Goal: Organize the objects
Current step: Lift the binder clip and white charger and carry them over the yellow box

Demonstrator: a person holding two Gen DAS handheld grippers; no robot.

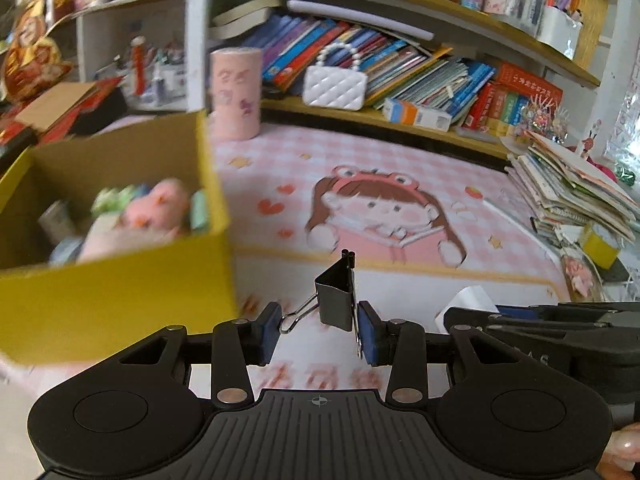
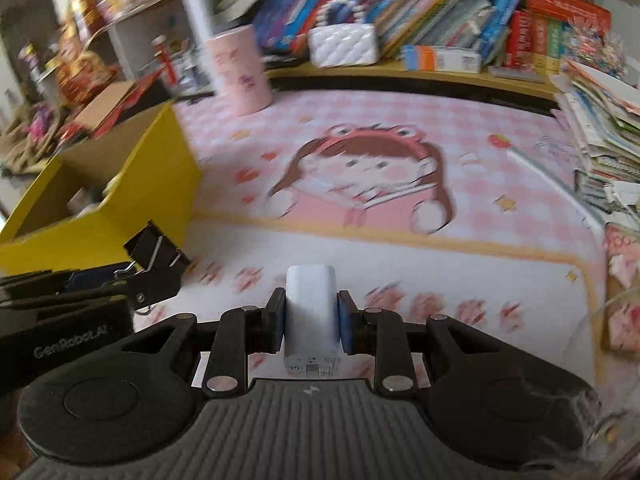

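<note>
Pink cartoon desk mat (image 2: 400, 128) underneath, mostly bare in the middle, so plenty of room there. Bookshelf (image 1: 400, 64) at back, paper stack (image 1: 572, 188) at R edge; avoid both. Yellow box (image 1: 120, 296) at L, open top, already w/ soft toys inside; near wall close to L gripper (image 1: 316, 330).

L gripper clenched on black binder clip (image 1: 336, 300), pads pressing on its wire handles, clip upright. R gripper (image 2: 308, 320) clenched on small white charger-like block (image 2: 310, 308), held square betw pads.

Prob. next: drop both in box. Lift above rim first, clear front wall, release over a gap betw toys. One at a time; grippers v. close side by side, risk of bumping.
</note>
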